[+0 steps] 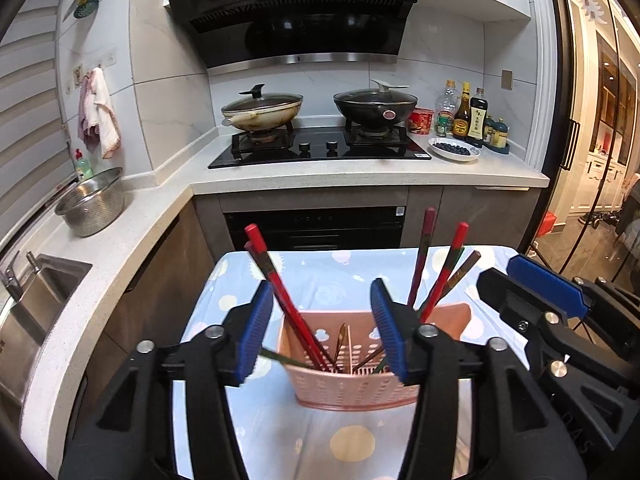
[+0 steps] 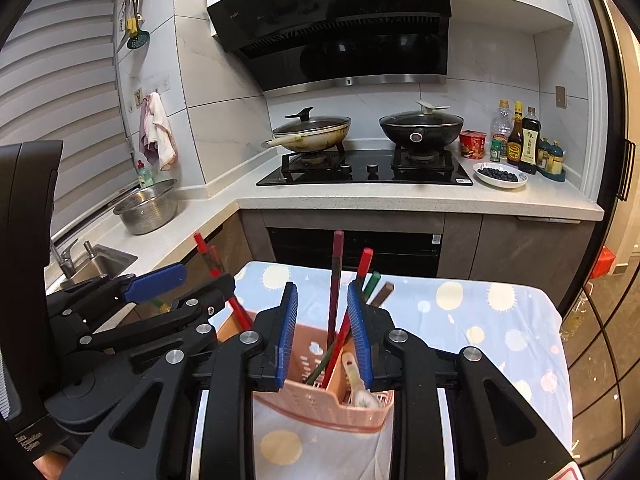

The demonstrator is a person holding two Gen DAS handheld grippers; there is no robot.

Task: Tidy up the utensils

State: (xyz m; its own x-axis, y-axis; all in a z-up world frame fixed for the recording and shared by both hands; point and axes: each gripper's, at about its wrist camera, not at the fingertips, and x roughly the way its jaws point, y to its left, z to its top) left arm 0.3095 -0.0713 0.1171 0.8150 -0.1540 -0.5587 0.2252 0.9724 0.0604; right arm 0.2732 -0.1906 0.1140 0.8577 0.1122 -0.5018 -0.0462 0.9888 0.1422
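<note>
Our left tool (image 1: 320,328) stands half open and empty; our right tool (image 2: 322,332), narrower, also grips nothing. Directly ahead of both, on the counter (image 2: 500,320), sits the pink basket (image 1: 352,384), its red chopsticks (image 1: 280,292) leaning upright, nearer our left.

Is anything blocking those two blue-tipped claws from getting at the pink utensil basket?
Nothing visible does. The pink basket sits just ahead of the left gripper and the right gripper, both open, with only chopsticks sticking up from inside it.
</note>
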